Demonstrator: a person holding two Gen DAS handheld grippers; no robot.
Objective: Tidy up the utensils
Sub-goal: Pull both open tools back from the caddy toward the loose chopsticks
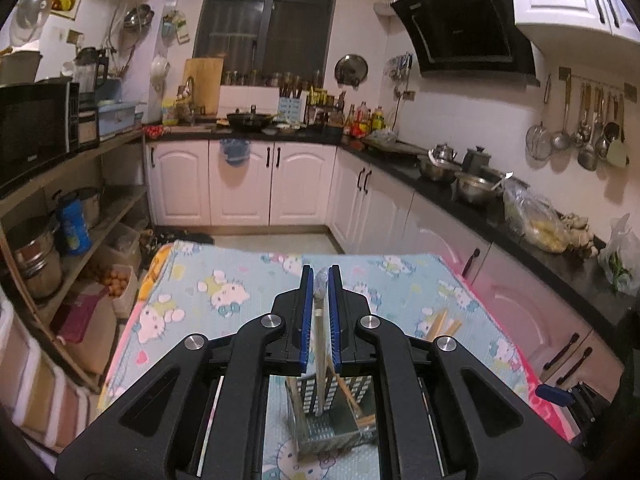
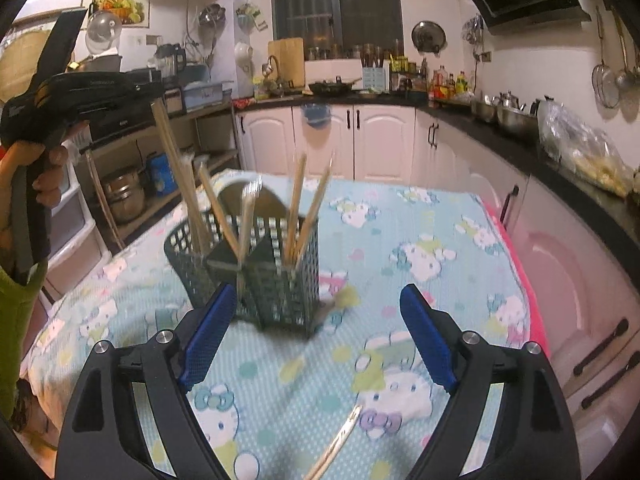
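Wooden chopstick [image 1: 319, 344] clenched in the left gripper [image 1: 320, 280] jaws; right gripper [image 2: 316, 320] jaws released near the basket [image 2: 256, 272]

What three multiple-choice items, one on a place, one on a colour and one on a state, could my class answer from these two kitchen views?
1. Where does the utensil holder stand?
A. On the cartoon-print tablecloth
B. On the black counter
C. On the wooden shelf

2. What colour are the pads of the right hand-held gripper?
A. Red
B. Blue
C. White

3. How does the left hand-held gripper stand?
A. Wide open and empty
B. Shut on a chopstick
C. Shut on a plate

Answers:
1 A: the perforated holder sits on the patterned cloth over the table.
2 B: both pads show blue in the right wrist view.
3 B: its pads press a thin wooden stick between them.
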